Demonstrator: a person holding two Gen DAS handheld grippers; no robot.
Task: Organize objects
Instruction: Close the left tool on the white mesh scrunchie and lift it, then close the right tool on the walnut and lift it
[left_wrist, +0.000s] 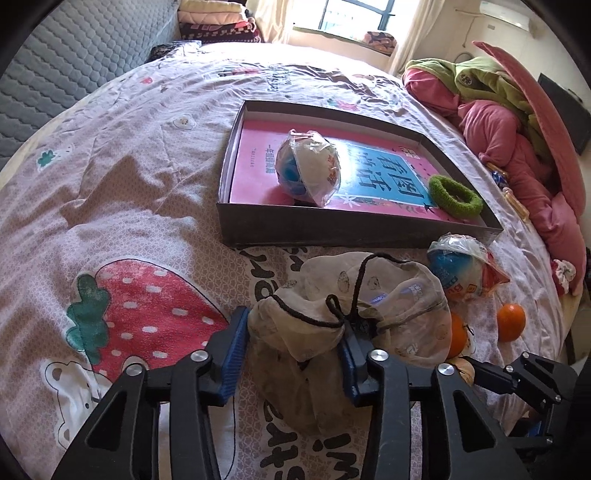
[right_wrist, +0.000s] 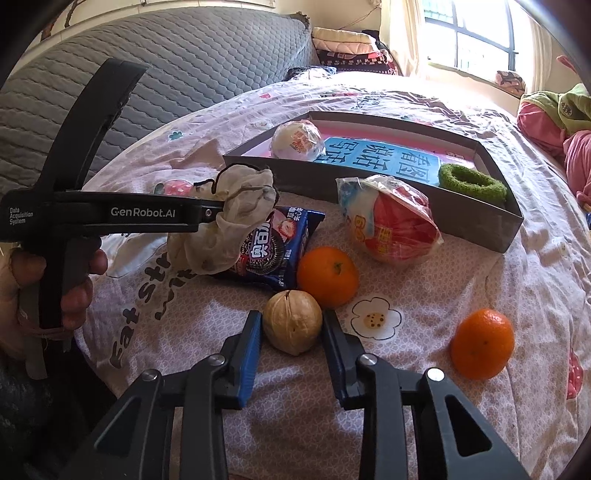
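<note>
My left gripper (left_wrist: 293, 338) is shut on a beige drawstring cloth pouch (left_wrist: 343, 295) and holds it above the bed; the pouch also shows in the right wrist view (right_wrist: 229, 218). My right gripper (right_wrist: 291, 328) has its blue pads on both sides of a walnut (right_wrist: 292, 321) resting on the bedsheet. A grey shallow box (left_wrist: 332, 225) lies ahead, holding a pink and blue book (left_wrist: 384, 173), a plastic-wrapped ball (left_wrist: 308, 166) and a green hair tie (left_wrist: 456, 195).
On the bedsheet lie two oranges (right_wrist: 327, 276) (right_wrist: 482, 343), an Oreo packet (right_wrist: 273, 247) and a second wrapped ball (right_wrist: 391, 218). Pink and green bedding (left_wrist: 498, 122) is piled at the right. A grey headboard (right_wrist: 147, 74) stands at the left.
</note>
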